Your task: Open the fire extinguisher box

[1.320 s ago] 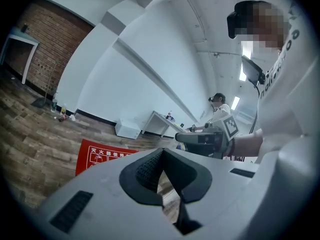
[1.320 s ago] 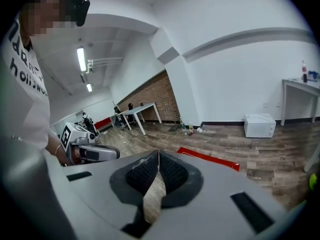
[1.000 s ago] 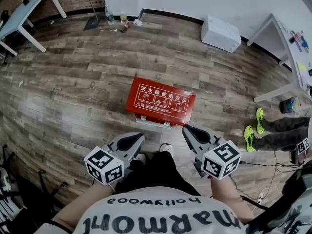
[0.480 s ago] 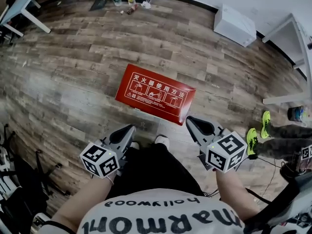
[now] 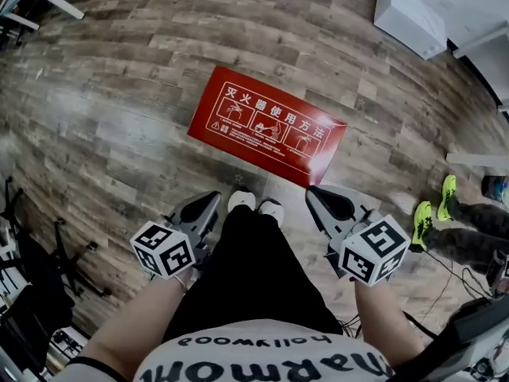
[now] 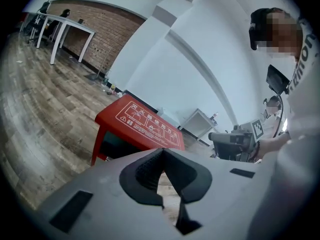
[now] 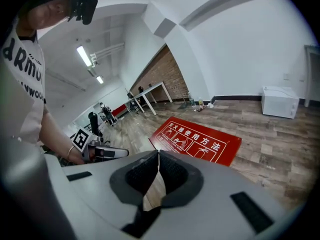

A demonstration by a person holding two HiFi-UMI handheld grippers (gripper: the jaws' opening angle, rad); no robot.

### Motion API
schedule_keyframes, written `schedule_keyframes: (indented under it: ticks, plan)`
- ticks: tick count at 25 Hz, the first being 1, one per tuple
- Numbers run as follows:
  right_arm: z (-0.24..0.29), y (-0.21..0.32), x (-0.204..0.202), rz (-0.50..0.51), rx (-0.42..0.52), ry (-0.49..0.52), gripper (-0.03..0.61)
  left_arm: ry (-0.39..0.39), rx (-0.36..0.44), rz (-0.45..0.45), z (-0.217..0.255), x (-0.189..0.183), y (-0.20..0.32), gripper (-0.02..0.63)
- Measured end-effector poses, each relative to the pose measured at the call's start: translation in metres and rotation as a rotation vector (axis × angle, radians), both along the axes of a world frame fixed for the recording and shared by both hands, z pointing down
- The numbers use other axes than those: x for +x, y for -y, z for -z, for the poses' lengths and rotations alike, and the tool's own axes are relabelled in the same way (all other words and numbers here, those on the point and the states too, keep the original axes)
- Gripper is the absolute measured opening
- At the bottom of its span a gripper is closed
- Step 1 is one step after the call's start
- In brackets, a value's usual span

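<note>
A: Spotting the fire extinguisher box (image 5: 266,126)?
B: Sitting on the wood floor (image 5: 119,94), red printed top facing up, just beyond the shoes (image 5: 256,205)
A: Checking the tools?
B: Hovering either side of the shoes, short of the box's near edge, left tool (image 5: 213,199) and right tool (image 5: 312,192) each pressing jaws together on nothing

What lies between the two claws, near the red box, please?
In the head view, the person's white shoes and black trouser legs lie between the left claw and the right claw, close to the red box.
</note>
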State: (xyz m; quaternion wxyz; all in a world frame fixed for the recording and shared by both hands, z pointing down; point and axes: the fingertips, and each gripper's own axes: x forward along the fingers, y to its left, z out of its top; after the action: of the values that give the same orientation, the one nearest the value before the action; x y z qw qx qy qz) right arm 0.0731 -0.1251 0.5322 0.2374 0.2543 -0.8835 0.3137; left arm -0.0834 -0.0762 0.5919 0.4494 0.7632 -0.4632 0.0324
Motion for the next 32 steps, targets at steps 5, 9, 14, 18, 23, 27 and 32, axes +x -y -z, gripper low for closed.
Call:
schedule_keyframes:
  ticks: [5,9,14,18,23,27,32]
  plan:
    - [-0.026,-0.012,0.005,-0.032,-0.035,0.012,0.009,-0.108,-0.009,0.014,-0.046,0.008,0.006,0.006]
    - [-0.045,-0.023,0.017,-0.053,-0.059,0.017,0.009,-0.238,0.032,0.008,-0.071,0.023,0.025,0.006]
    - [-0.059,-0.029,0.029,-0.072,-0.067,0.013,0.009,-0.366,0.072,-0.013,-0.09,0.038,0.047,0.006]
    - [-0.066,-0.032,0.027,-0.077,-0.075,0.02,0.011,-0.414,0.057,0.001,-0.103,0.036,0.056,0.008]
    - [-0.074,-0.038,0.015,-0.066,-0.097,0.04,0.009,-0.482,0.028,0.077,-0.108,0.031,0.065,0.158]
    - [-0.077,-0.032,0.007,-0.058,-0.09,0.056,0.009,-0.596,0.048,0.115,-0.099,0.034,0.079,0.19]
    - [-0.077,-0.025,0.006,-0.055,-0.082,0.062,0.009,-0.661,0.036,0.168,-0.104,0.035,0.093,0.226]
